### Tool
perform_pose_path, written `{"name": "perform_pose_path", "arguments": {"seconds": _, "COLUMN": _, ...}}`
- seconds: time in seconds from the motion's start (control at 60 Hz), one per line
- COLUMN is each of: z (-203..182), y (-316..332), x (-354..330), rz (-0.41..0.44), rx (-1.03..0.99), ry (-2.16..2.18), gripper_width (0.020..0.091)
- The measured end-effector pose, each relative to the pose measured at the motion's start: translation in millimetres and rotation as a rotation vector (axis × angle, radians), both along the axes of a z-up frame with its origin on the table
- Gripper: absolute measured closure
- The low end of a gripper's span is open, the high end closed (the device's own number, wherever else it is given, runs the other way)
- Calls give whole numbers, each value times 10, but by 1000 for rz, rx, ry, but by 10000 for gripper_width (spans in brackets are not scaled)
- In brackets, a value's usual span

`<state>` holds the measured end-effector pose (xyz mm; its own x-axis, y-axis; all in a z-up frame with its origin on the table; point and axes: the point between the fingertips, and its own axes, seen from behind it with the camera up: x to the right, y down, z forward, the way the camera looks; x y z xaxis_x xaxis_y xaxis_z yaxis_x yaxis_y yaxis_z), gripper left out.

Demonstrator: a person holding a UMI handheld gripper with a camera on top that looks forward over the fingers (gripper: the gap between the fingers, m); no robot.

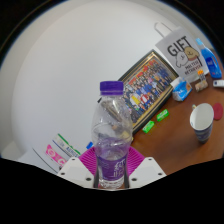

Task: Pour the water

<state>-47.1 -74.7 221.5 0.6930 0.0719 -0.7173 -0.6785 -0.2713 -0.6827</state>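
Though tongs point(112, 172) shut: 1 bottle point(112, 128), 1 cup point(202, 122)

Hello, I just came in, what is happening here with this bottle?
A hand-held gripper holds a clear water bottle upright between its two fingers, whose pink pads press on its lower part. The purple cap is on, so no water is poured yet. Beyond the bottle, on the wooden table, a paper cup stands upright, apart from the bottle. A framed picture leans against the wall.

Bottle point(112, 135) blocks ahead; cup point(202, 123) well right.
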Motion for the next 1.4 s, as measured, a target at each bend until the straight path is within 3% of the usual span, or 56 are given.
{"name": "perform_pose_path", "arguments": {"seconds": 0.183, "z": 246, "y": 126, "x": 418, "rz": -28, "rx": -34, "ry": 573, "gripper_width": 765}}
{"name": "perform_pose_path", "arguments": {"seconds": 0.35, "z": 143, "y": 233, "x": 771, "rz": -50, "rx": -74, "ry": 1005, "gripper_width": 767}}
{"name": "perform_pose_path", "arguments": {"seconds": 0.55, "z": -125, "y": 277, "x": 997, "rz": -87, "rx": -118, "ry": 1208, "gripper_width": 765}}
{"name": "perform_pose_path", "arguments": {"seconds": 0.683, "z": -195, "y": 243, "x": 958, "rz": -67, "rx": -163, "ry": 1156, "gripper_width": 764}}
{"name": "perform_pose_path", "arguments": {"seconds": 0.917, "z": 26, "y": 139, "x": 995, "rz": -9, "rx": -166, "ry": 659, "gripper_width": 764}}
{"name": "perform_pose_path", "arguments": {"seconds": 1.2, "z": 715, "y": 79, "x": 1941, "rz": 4, "rx": 45, "ry": -234, "gripper_width": 766}}
{"name": "perform_pose_path", "arguments": {"seconds": 1.3, "z": 738, "y": 78, "x": 2450, "rz": -32, "rx": 87, "ry": -467, "gripper_width": 766}}
{"name": "perform_pose_path", "arguments": {"seconds": 1.4, "z": 480, "y": 95, "x": 2954, "rz": -53, "rx": 87, "ry": -677, "gripper_width": 765}}
